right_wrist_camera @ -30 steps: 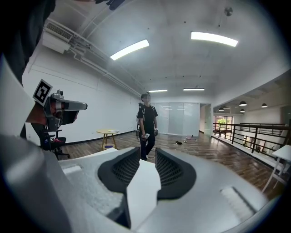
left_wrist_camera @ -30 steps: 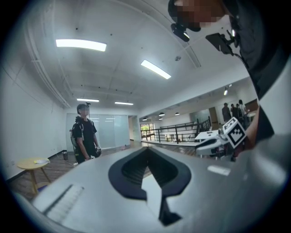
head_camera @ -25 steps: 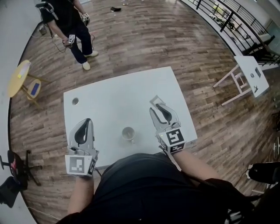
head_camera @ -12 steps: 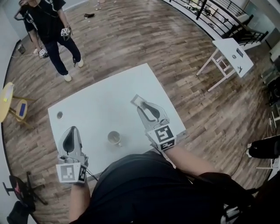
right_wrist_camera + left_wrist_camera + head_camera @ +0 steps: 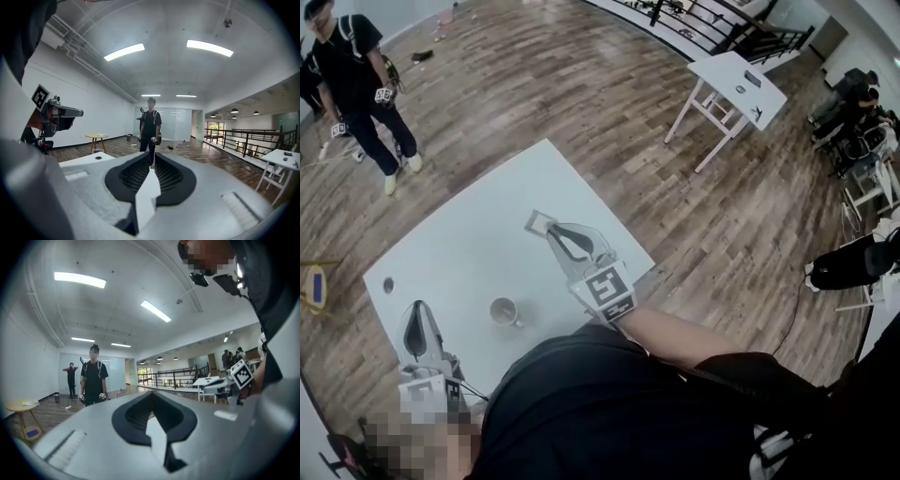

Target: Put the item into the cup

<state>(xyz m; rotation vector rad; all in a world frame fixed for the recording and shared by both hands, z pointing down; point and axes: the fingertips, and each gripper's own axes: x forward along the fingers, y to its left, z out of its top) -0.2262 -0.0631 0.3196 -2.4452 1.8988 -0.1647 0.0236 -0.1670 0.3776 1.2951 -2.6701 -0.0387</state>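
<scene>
On the white table [image 5: 469, 244] stands a small pale cup [image 5: 502, 311] with a handle, near the front edge. To its right my right gripper [image 5: 547, 228] points away from me, its tips at a small flat packet [image 5: 538, 222] that lies on the table. Its jaws have just been closing and now stand narrow, with the packet's near edge between them. In the right gripper view the dark pads [image 5: 168, 176] nearly meet. My left gripper [image 5: 413, 312] rests left of the cup with its jaws together and nothing in them; its pads [image 5: 136, 411] meet at the tip.
A small dark round spot [image 5: 388, 284] marks the table's far left. A person [image 5: 356, 84] with grippers stands on the wooden floor beyond. A second white table [image 5: 733, 80] stands at the back right near a railing. More people sit at the far right [image 5: 853, 94].
The head view has swung, so the table sits lower and further left. My right gripper has stayed at the packet and its jaws have narrowed. The left gripper has hardly moved.
</scene>
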